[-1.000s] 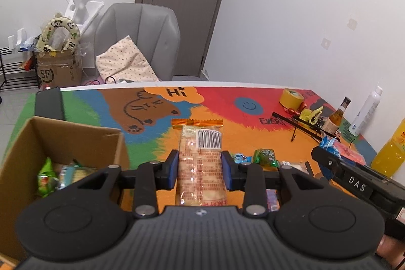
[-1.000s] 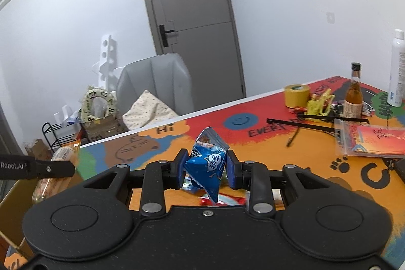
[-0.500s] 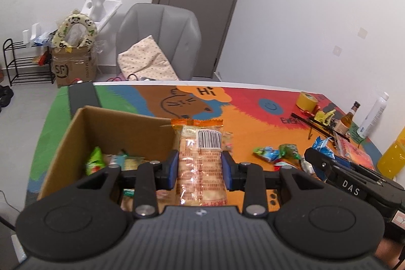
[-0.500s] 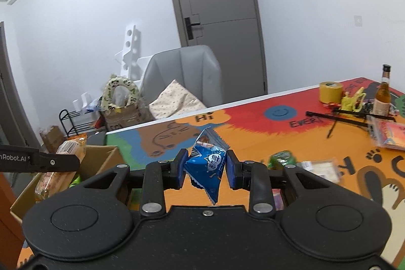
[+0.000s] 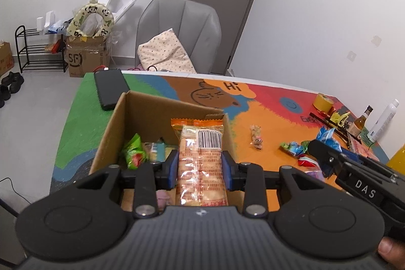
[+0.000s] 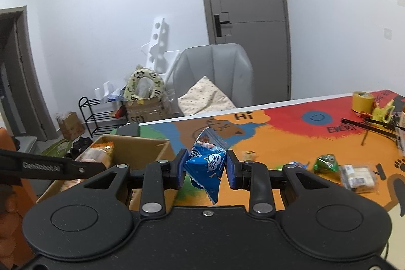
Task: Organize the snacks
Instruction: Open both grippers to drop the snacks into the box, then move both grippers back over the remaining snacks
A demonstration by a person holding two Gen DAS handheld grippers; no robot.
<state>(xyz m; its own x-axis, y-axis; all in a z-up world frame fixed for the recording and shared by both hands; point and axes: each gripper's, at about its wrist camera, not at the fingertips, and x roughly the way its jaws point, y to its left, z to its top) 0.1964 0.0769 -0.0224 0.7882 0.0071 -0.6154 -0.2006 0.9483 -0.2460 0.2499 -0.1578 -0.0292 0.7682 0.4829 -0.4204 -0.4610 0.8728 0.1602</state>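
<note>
My left gripper [image 5: 200, 170] is shut on a long clear cracker pack [image 5: 201, 166] with an orange end, held above the open cardboard box [image 5: 141, 113]. Several snack packs, one green [image 5: 134, 152], lie in the box. My right gripper [image 6: 205, 170] is shut on a blue snack bag [image 6: 207, 166] and hangs over the table right of the box [image 6: 141, 146]. The left gripper with its cracker pack [image 6: 97, 156] shows at the left of the right wrist view. The right gripper's body [image 5: 354, 176] shows at the right of the left wrist view.
Loose snacks [image 5: 293, 147] [image 6: 326, 162] lie on the colourful table mat [image 5: 265, 118]. A black phone [image 5: 110, 90] lies behind the box. A yellow tape roll [image 6: 362, 101], bottles [image 5: 359, 122] and black sticks sit at the far right. A grey chair [image 5: 177, 32] stands behind the table.
Both grippers have moved left with their packs. The left gripper now hangs over the box, and the right gripper has come close to the box's right side.
</note>
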